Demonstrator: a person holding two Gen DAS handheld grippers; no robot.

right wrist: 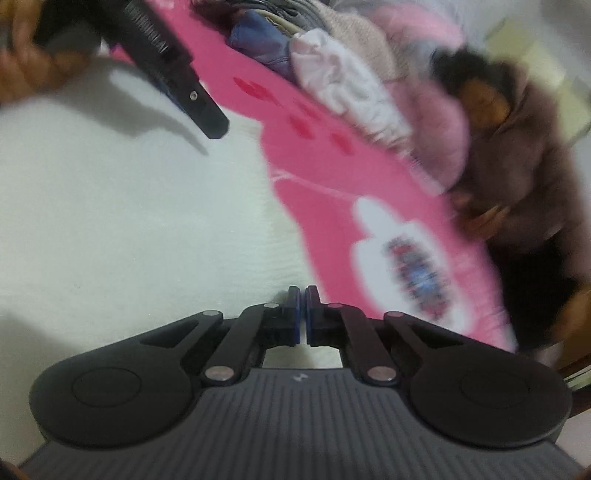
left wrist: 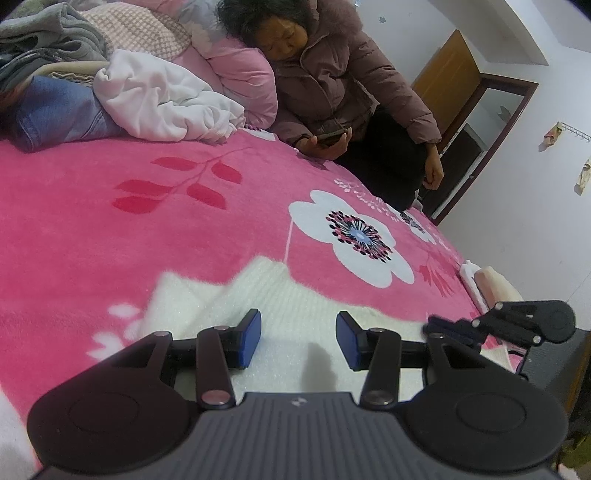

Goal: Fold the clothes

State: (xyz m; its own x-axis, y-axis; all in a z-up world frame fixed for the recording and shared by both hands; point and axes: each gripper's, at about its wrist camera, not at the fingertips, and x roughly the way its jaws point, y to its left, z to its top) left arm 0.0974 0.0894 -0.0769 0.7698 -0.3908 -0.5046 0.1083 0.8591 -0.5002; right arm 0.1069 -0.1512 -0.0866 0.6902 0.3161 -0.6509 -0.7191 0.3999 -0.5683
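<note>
A white knit garment (left wrist: 291, 295) lies flat on the pink flowered blanket (left wrist: 110, 240). My left gripper (left wrist: 299, 334) hovers just above it, jaws wide open, nothing between the blue pads. In the right wrist view the same garment (right wrist: 129, 221) fills the left half. My right gripper (right wrist: 302, 295) is shut, tips at the garment's right edge, and no cloth shows between the pads. This view is motion-blurred. The right gripper (left wrist: 439, 326) also shows at the garment's right edge in the left wrist view. The left gripper's finger (right wrist: 192, 96) and the hand (right wrist: 26, 62) holding it appear top left.
A person in a brown puffer jacket (left wrist: 332, 74) sits at the bed's far side looking at a phone (left wrist: 332, 136). A pile of clothes sits at the far left: white fleece (left wrist: 159, 99), blue jeans (left wrist: 55, 110), grey items (left wrist: 48, 33). A doorway (left wrist: 480, 140) stands at the right.
</note>
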